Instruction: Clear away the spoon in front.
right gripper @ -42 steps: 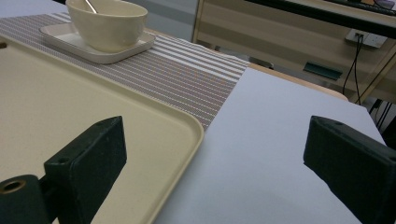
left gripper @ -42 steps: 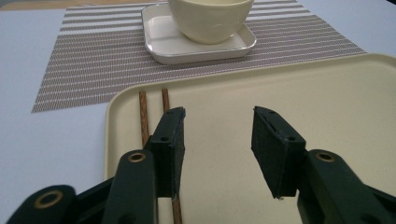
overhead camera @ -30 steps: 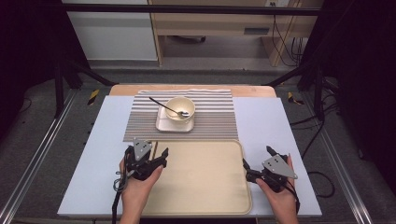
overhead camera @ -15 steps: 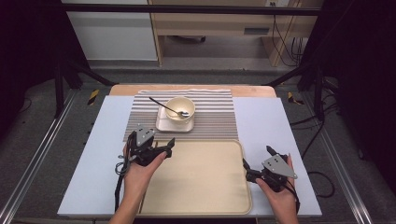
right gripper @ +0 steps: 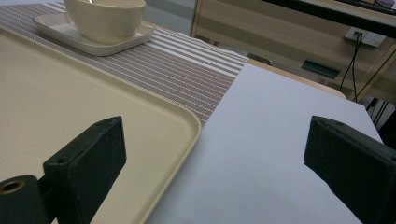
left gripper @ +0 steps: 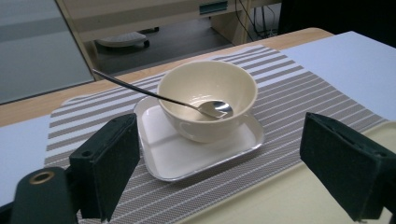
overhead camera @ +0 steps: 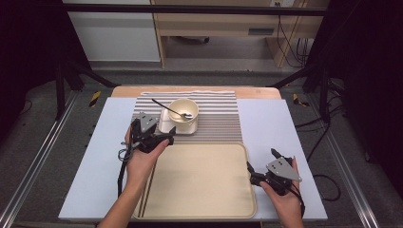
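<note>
A cream bowl [overhead camera: 183,113] stands on a white square plate [overhead camera: 166,124] on a striped placemat [overhead camera: 218,118]. A metal spoon [overhead camera: 168,108] lies in the bowl with its handle sticking out to the back left. My left gripper [overhead camera: 167,138] hovers just in front of the plate's left corner. Its jaws have just been opening and stand wide with nothing between them. In the left gripper view the bowl [left gripper: 208,95] and plate [left gripper: 177,154] lie straight ahead of this gripper [left gripper: 219,172]. My right gripper [overhead camera: 250,174] is open at the right rim of the beige tray [overhead camera: 204,180].
The tray lies in front of the placemat on a pale sheet [overhead camera: 271,128] that covers most of the wooden table. Black frame bars stand at both sides. Beyond the table are a cabinet and cables on the floor.
My left hand has moved away from the tray's left edge, forward and up toward the plate, and its jaws have spread wider. The right hand has kept still.
</note>
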A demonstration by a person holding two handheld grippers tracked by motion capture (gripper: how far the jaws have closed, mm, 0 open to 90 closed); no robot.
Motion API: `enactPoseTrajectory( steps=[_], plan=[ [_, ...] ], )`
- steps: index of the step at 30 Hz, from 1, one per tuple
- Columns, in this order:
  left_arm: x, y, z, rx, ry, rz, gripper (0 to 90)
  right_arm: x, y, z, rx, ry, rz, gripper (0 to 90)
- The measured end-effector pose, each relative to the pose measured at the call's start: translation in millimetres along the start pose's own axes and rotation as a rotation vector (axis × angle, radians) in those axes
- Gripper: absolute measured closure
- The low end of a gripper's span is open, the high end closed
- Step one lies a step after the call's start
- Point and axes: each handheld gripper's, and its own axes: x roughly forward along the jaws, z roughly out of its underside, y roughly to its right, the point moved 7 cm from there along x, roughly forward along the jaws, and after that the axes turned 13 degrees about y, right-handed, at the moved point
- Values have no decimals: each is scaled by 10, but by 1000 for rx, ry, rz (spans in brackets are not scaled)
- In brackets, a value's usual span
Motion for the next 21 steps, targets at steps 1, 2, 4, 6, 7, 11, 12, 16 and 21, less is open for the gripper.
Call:
enactPoseTrajectory(
  steps=[1,2,4,6,7,11,12,16,21],
  plan=[
    [23,-22,-4,4,-2,-3,123,1,-4,1,-1,-1,-1,59],
    [48,-42,-9,3,-3,-4,122,1,-6,3,-2,-2,-2,59],
    [94,-78,-20,-6,-4,-5,122,2,-8,5,-4,-3,-3,59],
    [131,-117,-36,-12,-3,-7,121,2,-8,5,-5,-3,-3,59],
    [151,-130,-49,-9,3,-13,121,3,-7,4,-5,-3,-3,59],
    [243,-178,-94,0,15,-15,118,-2,2,8,-6,-5,2,59],
    [264,-192,-103,-1,19,-17,117,-5,5,8,-6,-4,4,59],
    [335,-256,-120,2,33,-27,107,0,4,12,-7,-6,5,59],
    [432,-354,-51,-10,23,-50,101,5,-14,16,-12,-10,-1,59]
  ],
)
